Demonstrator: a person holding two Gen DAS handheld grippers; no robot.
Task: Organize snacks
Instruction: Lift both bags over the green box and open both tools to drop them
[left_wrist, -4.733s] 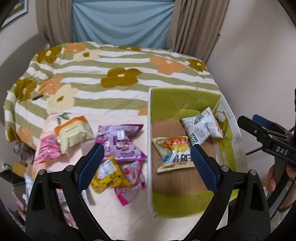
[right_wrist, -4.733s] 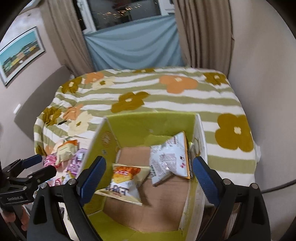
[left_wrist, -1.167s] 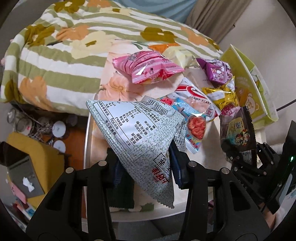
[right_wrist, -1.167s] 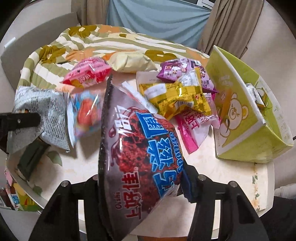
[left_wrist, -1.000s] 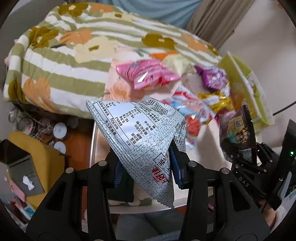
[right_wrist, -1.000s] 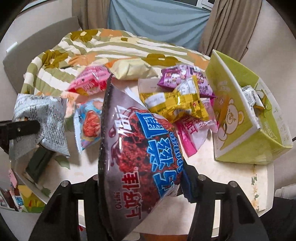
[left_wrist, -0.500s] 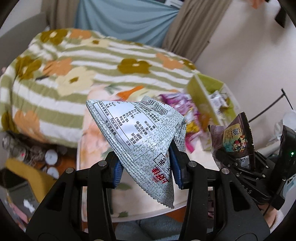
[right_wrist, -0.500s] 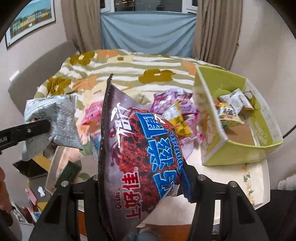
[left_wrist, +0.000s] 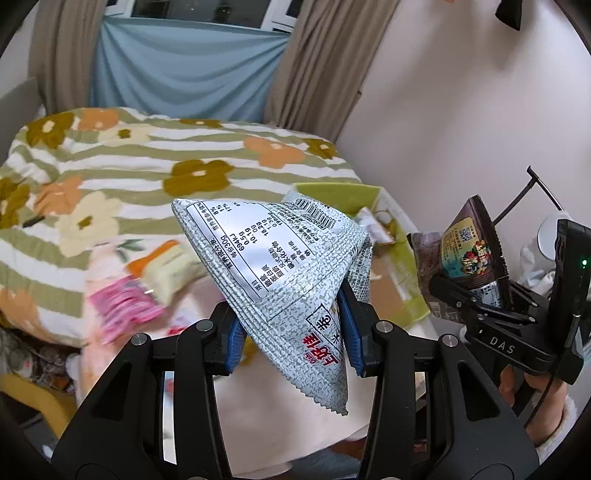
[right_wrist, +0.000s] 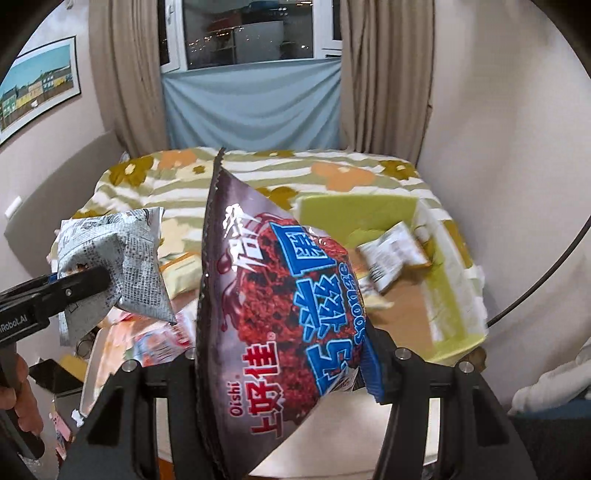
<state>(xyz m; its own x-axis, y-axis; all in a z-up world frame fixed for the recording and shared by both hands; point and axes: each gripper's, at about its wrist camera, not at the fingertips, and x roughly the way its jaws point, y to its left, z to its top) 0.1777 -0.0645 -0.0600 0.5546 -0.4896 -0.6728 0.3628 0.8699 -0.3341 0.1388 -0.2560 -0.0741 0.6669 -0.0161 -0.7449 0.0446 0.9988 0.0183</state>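
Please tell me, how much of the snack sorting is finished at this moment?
Done: a few packets already lie in the green box. In hand: the left claw grips a silver bag, the right claw a dark Oishi bag. Left: pink and other packets on the table.

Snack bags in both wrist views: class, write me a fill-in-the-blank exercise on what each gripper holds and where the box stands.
1. The left gripper is shut on a ____ bag.
2. The right gripper holds a bag branded ____.
3. The box has ____ inner walls.

Missing words: silver; Oishi; green
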